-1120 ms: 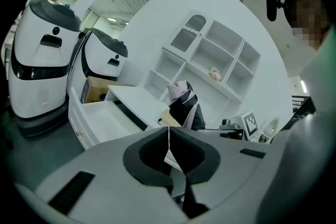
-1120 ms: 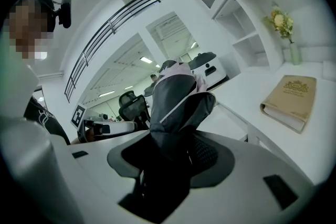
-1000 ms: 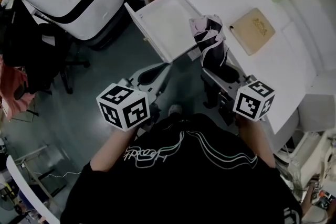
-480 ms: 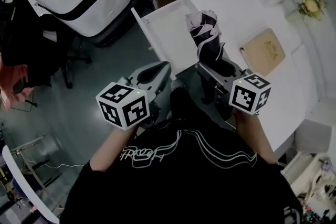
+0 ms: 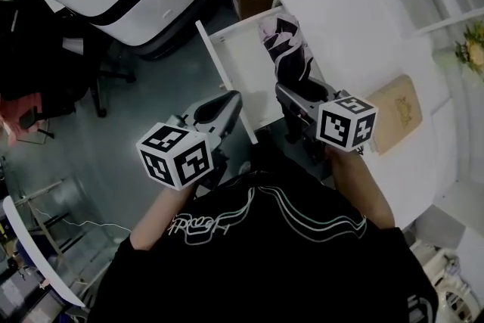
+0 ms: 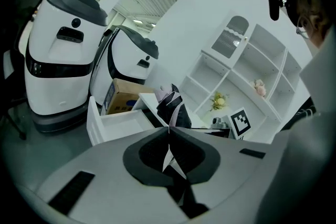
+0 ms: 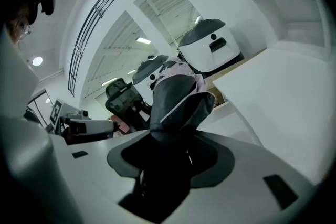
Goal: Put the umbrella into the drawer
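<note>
right gripper (image 5: 293, 96): clamped on folded black-and-pink umbrella (image 5: 282, 48)
left gripper (image 5: 225, 107): jaws together, empty
step: tip umbrella flat, lower lengthwise into open white drawer (image 5: 229, 66) just left, clearing its rim

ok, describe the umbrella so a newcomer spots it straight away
Find the white desk at the head view's upper right, with its open drawer pulled out beside it. The folded umbrella sticks out from the right gripper, clamped in its jaws. Unlike its white neighbours, it is a dark fabric bundle with pale pink folds.
</note>
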Available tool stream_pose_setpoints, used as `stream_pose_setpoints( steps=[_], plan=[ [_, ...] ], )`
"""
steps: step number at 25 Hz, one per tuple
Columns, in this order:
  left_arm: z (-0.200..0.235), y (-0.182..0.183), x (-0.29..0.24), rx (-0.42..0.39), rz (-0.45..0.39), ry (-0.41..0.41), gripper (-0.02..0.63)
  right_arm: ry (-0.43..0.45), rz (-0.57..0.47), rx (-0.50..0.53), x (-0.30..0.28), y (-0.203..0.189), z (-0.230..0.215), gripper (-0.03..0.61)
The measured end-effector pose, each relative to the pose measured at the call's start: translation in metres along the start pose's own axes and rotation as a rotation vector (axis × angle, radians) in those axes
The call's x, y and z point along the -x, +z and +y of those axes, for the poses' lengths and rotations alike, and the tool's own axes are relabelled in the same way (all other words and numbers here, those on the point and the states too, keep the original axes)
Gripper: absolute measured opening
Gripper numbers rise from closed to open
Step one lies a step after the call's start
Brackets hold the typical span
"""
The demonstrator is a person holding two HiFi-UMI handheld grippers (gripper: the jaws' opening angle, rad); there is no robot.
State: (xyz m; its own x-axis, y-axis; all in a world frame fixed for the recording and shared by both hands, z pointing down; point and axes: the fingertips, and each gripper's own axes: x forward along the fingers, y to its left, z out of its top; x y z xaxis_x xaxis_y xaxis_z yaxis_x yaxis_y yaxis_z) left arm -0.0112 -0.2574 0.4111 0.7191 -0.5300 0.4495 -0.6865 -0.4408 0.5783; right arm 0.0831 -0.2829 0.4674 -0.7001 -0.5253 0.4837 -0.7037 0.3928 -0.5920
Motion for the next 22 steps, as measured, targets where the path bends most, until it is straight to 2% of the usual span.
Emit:
stream_pose_setpoints(
  steps=[7, 18, 22],
  plan=[
    [0.037, 0.007, -0.022, 0.039, 0.021, 0.042, 0.026, -0.096, 0.131, 0.067, -0.067, -0.017, -0.053, 0.221],
    [0.099, 0.001, -0.031, 0.119, 0.040, 0.119, 0.026, -0.198, 0.323, 0.105, -0.150, -0.070, -0.119, 0.221],
    [0.113, -0.001, -0.035, 0.153, 0.036, 0.121, 0.026, -0.243, 0.378, 0.127, -0.172, -0.084, -0.146, 0.221]
  ],
)
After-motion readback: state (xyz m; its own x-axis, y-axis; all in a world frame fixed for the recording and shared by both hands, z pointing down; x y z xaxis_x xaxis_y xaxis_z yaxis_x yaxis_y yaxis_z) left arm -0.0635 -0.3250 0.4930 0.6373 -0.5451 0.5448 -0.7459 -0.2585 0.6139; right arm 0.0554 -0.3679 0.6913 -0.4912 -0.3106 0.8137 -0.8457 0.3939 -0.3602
